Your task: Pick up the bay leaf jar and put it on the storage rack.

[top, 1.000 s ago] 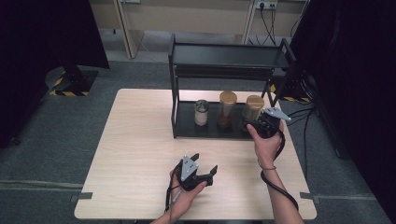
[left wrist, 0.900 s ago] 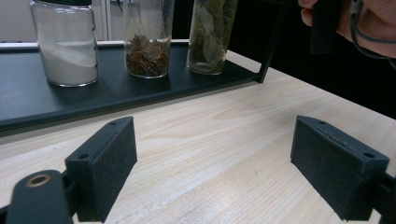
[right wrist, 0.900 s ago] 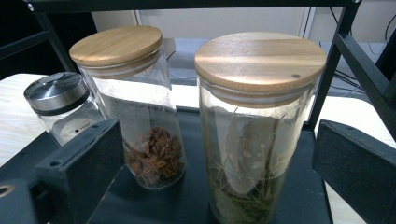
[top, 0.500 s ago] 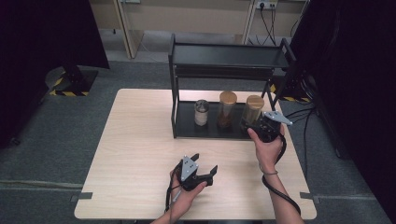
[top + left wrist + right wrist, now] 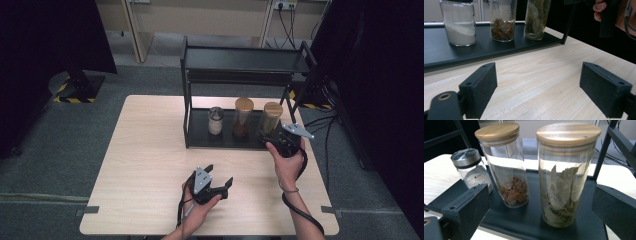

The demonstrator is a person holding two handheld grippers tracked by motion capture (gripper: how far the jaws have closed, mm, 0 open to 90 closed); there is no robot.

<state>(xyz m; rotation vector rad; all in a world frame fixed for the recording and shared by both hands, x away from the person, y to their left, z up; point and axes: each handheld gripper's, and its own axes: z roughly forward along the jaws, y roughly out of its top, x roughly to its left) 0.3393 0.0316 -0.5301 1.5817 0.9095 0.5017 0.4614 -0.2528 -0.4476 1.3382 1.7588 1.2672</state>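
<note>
A black two-tier rack (image 5: 245,60) stands at the back of the wooden table (image 5: 150,160). Its lower shelf (image 5: 529,217) holds a small metal-lidded shaker (image 5: 215,120) of white powder, a wooden-lidded jar of brown spice (image 5: 243,117) and a wooden-lidded jar of bay leaves (image 5: 272,117). My right gripper (image 5: 268,136) is open just in front of the bay-leaf jar (image 5: 566,182), with its jaws standing either side of it and apart from the glass. My left gripper (image 5: 220,173) rests low over the table's front middle, open and empty (image 5: 539,85), facing the shelf.
The rack's right post (image 5: 602,152) rises close beside the bay-leaf jar. The spice jar (image 5: 509,170) and shaker (image 5: 472,170) stand to its left. The right hand (image 5: 614,15) appears at the top right of the left gripper view. Cables (image 5: 320,125) trail off the table's right side.
My right gripper has shifted a little down the high view, settling in front of the bay-leaf jar. The left gripper and the jars have not moved.
</note>
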